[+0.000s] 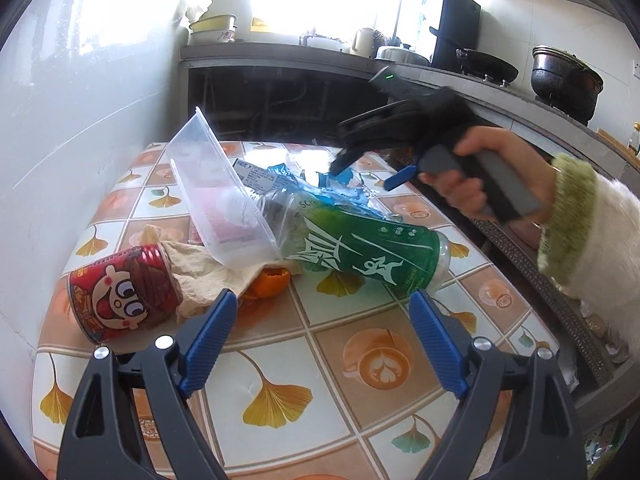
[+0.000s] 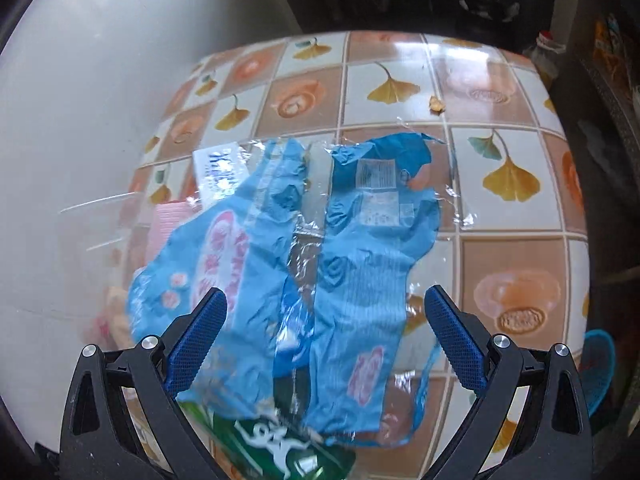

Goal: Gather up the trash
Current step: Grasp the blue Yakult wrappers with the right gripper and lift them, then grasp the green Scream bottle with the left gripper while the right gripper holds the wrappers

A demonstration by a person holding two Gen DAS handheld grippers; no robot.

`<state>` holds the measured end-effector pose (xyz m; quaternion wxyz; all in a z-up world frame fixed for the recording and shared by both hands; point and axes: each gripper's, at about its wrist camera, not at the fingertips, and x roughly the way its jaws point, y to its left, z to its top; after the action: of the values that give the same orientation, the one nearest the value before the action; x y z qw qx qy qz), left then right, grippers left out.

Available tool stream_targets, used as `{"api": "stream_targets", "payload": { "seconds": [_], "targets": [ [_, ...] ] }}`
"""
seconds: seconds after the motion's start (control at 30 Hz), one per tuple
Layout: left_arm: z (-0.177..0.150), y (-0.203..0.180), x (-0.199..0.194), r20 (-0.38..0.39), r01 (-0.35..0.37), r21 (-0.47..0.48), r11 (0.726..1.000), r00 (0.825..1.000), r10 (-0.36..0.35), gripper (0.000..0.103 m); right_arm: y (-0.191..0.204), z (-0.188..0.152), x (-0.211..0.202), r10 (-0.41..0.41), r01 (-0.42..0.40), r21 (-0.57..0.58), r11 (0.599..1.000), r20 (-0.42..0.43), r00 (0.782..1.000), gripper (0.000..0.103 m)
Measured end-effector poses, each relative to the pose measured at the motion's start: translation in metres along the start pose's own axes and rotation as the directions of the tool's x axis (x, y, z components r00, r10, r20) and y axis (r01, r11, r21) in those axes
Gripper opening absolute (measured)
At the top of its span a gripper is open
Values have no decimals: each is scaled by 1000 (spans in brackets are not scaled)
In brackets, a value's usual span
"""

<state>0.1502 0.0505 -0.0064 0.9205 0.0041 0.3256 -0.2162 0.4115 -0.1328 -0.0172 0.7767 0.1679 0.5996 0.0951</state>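
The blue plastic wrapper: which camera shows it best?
The right wrist view: the blue wrapper fills the frame, spread flat with its printed label readable as a patch. The left wrist view shows only crumpled scraps of it behind the green bottle.

You see a tablecloth [image 1: 360, 344] checked in cream and terracotta, with yellow ginkgo leaves and latte cups. The can [image 1: 124, 290] is red with a cartoon face, the bottle [image 1: 360, 248] green with white script, the wrapper [image 2: 320, 264] light blue with pink blotches.
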Motion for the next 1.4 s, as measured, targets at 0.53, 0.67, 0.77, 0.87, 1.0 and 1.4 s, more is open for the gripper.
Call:
{"api": "stream_targets", "payload": {
  "seconds": [0.53, 0.67, 0.77, 0.87, 1.0, 1.4],
  "targets": [
    [-5, 13, 8, -17, 9, -6, 1000, 1000, -9, 86, -3, 11, 34, -198, 200, 16, 980, -78, 977, 53],
    [-7, 13, 5, -18, -1, -8, 1000, 1000, 1, 86, 9, -2, 33, -288, 285, -60, 957, -51, 956, 41],
    [-10, 13, 1, -19, -14, -8, 1000, 1000, 14, 86, 15, -6, 31, -289, 286, -70, 956, -43, 956, 20],
    [-11, 14, -3, -18, -22, -14, 1000, 1000, 22, 86, 17, -13, 29, -280, 278, -61, 959, -37, 959, 3],
    [-13, 15, -10, -7, -20, -27, 999, 1000, 20, 86, 11, -32, 16, -285, 284, -57, 957, -4, 959, 0],
    [-11, -1, -20, 6, 82, -63, 995, 997, -82, 86, -30, -101, -99, -210, 201, 60, 978, 264, 941, 0]
  ]
}}
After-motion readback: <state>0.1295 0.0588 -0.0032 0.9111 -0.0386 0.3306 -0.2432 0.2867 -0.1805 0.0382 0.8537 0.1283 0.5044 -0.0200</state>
